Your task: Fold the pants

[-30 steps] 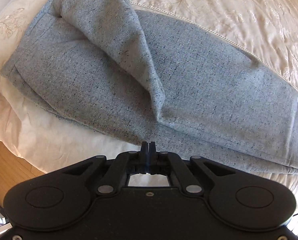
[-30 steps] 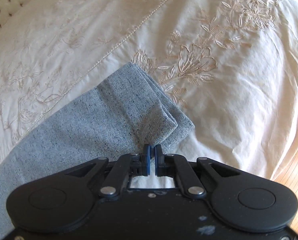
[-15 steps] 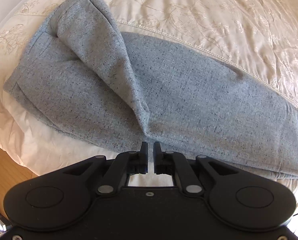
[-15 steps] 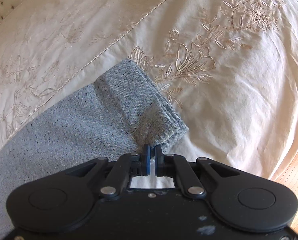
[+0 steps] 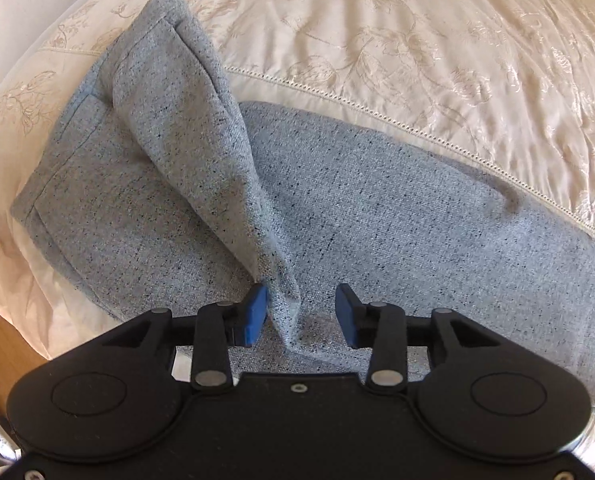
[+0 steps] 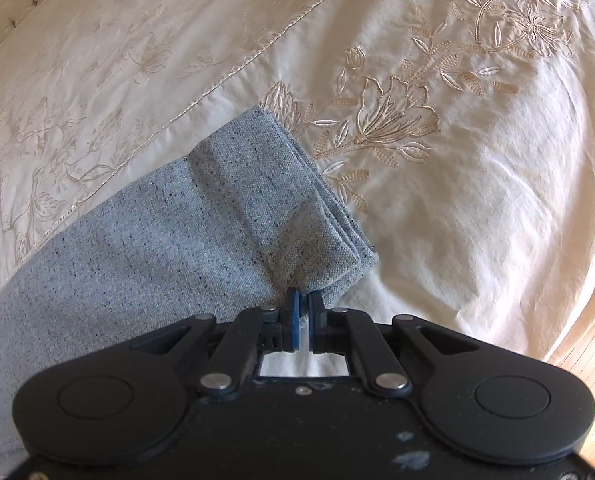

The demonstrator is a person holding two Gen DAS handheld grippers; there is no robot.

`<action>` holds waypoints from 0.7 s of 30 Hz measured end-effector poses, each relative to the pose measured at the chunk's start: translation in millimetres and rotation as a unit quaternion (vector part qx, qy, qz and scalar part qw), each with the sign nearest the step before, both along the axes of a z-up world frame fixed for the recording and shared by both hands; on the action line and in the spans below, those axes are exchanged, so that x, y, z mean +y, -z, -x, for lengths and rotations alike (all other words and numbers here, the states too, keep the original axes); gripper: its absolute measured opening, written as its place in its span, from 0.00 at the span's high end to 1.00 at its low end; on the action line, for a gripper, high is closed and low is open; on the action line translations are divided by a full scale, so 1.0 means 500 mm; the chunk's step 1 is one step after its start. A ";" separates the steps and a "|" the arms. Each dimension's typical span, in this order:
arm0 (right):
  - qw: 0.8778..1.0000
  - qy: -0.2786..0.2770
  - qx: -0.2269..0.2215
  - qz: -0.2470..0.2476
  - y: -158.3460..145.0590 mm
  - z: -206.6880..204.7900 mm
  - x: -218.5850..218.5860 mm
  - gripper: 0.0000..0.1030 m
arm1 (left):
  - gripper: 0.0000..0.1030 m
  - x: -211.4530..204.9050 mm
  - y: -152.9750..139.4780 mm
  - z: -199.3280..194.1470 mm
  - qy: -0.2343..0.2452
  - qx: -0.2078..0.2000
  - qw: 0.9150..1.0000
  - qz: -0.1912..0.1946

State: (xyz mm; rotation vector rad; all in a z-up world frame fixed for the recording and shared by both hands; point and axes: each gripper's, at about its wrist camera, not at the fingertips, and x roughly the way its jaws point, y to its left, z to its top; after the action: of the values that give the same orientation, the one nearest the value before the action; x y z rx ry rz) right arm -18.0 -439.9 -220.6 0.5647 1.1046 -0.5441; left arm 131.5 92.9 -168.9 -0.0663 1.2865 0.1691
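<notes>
Grey pants [image 5: 377, 216] are laid lengthwise on the cream embroidered bedspread [image 5: 437, 52], just below its stitched border line. Left gripper [image 5: 300, 314]: jaws are spread wide, with a raised ridge of pants fabric standing between them, touching only the left pad. Right gripper [image 6: 303, 314]: jaws are nearly closed, pinched on the near corner of the hem [image 6: 281, 200]. Wooden floor [image 6: 589, 348] is seen past the bedspread's edge.
</notes>
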 end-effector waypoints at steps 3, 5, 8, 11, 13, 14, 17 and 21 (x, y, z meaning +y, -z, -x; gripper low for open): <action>1.000 -0.003 0.000 -0.001 0.001 0.001 -0.002 0.95 | 0.52 0.013 0.033 -0.008 -0.021 0.025 0.999 -0.004; 1.000 -0.004 0.000 -0.001 0.001 0.001 -0.003 0.95 | 0.60 0.023 0.057 -0.015 -0.035 0.041 0.999 -0.002; 1.000 -0.007 -0.001 0.001 -0.005 -0.002 -0.002 0.95 | 0.95 0.040 0.072 -0.018 -0.063 0.043 0.997 0.027; 1.000 -0.005 -0.018 0.007 -0.030 -0.001 -0.002 0.95 | 0.95 0.038 0.023 0.001 -0.077 -0.014 0.996 0.041; 0.999 -0.012 -0.037 0.024 -0.060 0.002 0.004 0.95 | 0.95 0.022 -0.030 0.019 -0.053 -0.050 0.996 0.042; 0.998 -0.017 -0.047 0.035 -0.077 0.005 0.009 0.95 | 0.96 0.012 -0.062 0.032 -0.037 -0.071 0.996 0.037; 0.996 -0.027 -0.060 0.059 -0.107 0.014 0.015 0.95 | 0.96 0.003 -0.117 0.075 -0.017 -0.105 0.994 0.031; 0.999 -0.011 -0.014 0.037 -0.052 0.018 -0.005 0.95 | 0.96 0.035 -0.044 0.097 -0.057 -0.036 0.997 0.045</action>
State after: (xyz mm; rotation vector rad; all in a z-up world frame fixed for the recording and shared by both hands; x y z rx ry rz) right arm -26.9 -442.3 -194.7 0.4944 1.0592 -0.5537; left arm 82.8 110.4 -147.0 -0.2203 1.2181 0.2046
